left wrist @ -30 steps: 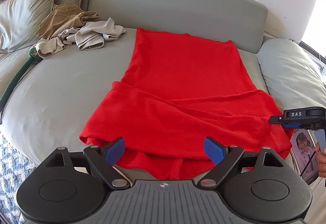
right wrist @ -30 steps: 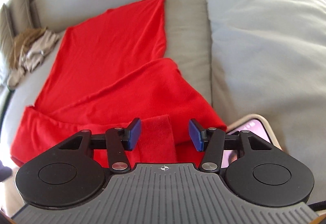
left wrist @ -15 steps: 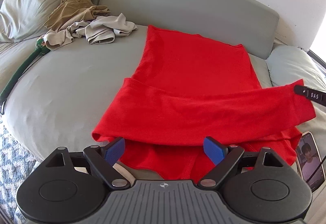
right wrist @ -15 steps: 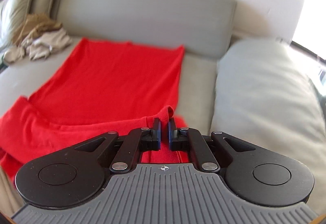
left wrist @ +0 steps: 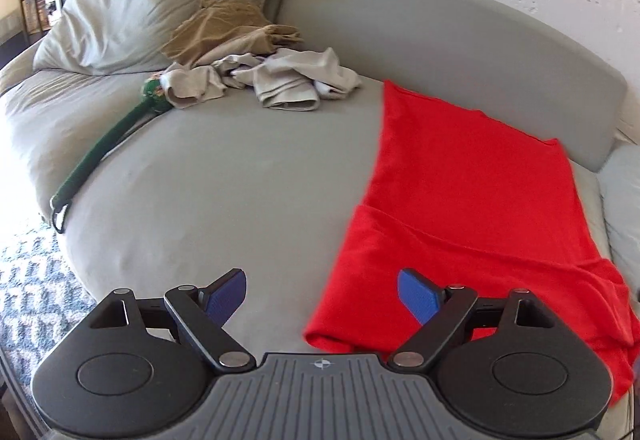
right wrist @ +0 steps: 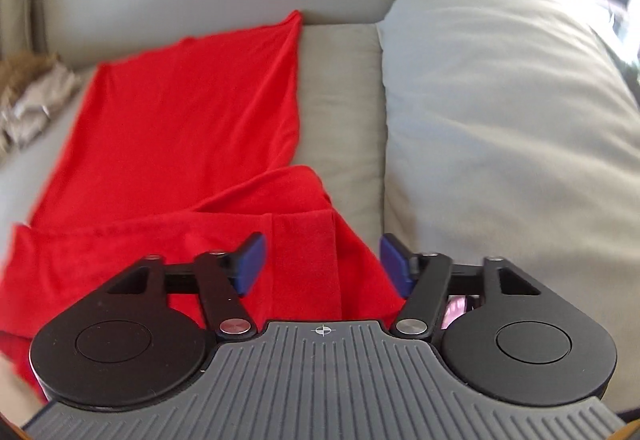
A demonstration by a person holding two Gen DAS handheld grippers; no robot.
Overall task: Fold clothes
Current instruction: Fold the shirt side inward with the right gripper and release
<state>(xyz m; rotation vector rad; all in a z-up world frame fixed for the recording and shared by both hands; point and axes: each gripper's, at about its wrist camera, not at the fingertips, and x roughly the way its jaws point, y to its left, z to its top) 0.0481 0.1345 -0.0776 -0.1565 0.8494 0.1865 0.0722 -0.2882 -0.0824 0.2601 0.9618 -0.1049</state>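
A red long-sleeved garment [left wrist: 472, 200] lies flat on the round grey bed [left wrist: 224, 200], its near part folded over in a band. My left gripper [left wrist: 320, 292] hovers over the bed's near edge with its jaws wide and closing a little. Nothing is between its pads, and the garment's near left corner lies under its right finger. In the right wrist view the red garment [right wrist: 180, 128] has a sleeve end lying across its near right part. My right gripper [right wrist: 323, 258] is just above that sleeve, jaws opening, pads clear of the cloth.
A heap of beige and tan clothes [left wrist: 256, 76] sits at the back left beside a green stick-like thing [left wrist: 108, 136] and grey pillows [left wrist: 132, 0]. A big grey cushion [right wrist: 500, 100] borders the garment's right side. A phone [right wrist: 456, 310] peeks out by my right finger. A patterned rug [left wrist: 28, 280] lies below the bed.
My right gripper shut on the sleeve end, raised it, then opened and let it fall on the garment. My left gripper swung to the left, so the garment now sits to its right.
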